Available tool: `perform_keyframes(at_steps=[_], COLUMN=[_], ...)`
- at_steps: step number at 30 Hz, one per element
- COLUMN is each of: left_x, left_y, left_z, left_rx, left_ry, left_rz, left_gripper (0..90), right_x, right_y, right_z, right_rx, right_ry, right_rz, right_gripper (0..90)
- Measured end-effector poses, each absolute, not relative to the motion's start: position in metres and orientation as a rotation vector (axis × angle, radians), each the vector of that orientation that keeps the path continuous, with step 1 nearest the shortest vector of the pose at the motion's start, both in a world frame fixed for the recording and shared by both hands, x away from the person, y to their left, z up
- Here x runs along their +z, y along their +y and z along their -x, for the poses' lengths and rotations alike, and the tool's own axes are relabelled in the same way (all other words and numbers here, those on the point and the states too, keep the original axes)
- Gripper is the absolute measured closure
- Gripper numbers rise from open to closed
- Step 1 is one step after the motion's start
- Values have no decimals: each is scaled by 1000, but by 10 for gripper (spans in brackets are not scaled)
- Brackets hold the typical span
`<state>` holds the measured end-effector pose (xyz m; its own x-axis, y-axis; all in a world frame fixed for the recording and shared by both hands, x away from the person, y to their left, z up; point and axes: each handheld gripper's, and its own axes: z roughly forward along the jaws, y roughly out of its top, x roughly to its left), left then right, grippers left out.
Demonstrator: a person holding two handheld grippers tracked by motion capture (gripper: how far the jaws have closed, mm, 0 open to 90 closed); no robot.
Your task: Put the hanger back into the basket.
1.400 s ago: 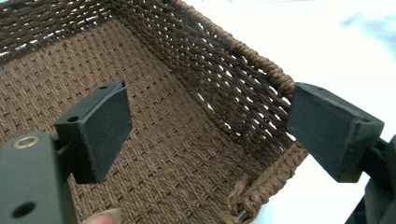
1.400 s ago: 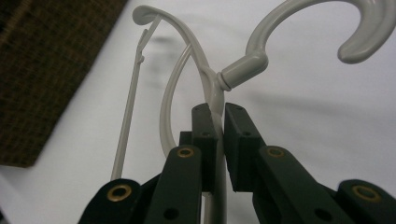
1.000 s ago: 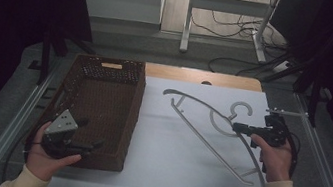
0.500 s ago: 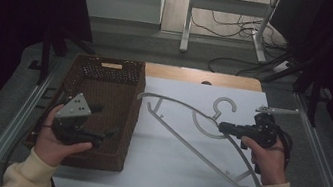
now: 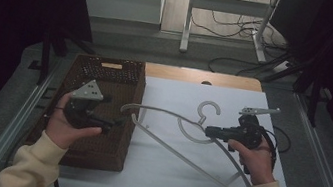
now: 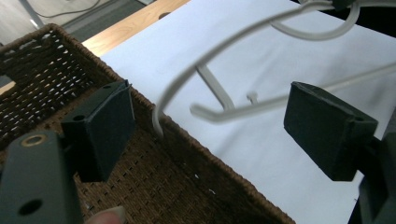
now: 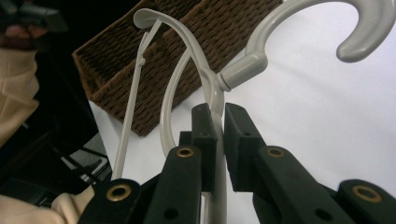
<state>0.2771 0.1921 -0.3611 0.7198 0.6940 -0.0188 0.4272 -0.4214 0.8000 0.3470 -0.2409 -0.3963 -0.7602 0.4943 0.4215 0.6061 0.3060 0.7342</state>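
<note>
Your right gripper [image 5: 210, 129] clamps the hanger [image 5: 187, 142] just below its hook, its far end reaching the basket [image 5: 95, 149] rim, where your left gripper [image 5: 111, 124] waits wide open, probably to take it.

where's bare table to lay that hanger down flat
The white sheet is bare in front, between the wicker basket and the person's right sleeve, and at the back right beyond the hanger. The centre is crowded: the right gripper holds the hanger there.
</note>
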Motion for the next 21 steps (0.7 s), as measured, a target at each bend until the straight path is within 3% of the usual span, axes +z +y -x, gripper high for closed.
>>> perform_keyframes(at_steps=[21], left_x=[-372], left_y=[158], left_z=[-324], left_rx=[211], left_ry=[674], left_rz=[-2236], left_gripper=[315], right_x=[-404], right_y=[-218], right_z=[-342], right_rx=[-1435], right_ry=[-2433], right_rz=[841], right_gripper=[828])
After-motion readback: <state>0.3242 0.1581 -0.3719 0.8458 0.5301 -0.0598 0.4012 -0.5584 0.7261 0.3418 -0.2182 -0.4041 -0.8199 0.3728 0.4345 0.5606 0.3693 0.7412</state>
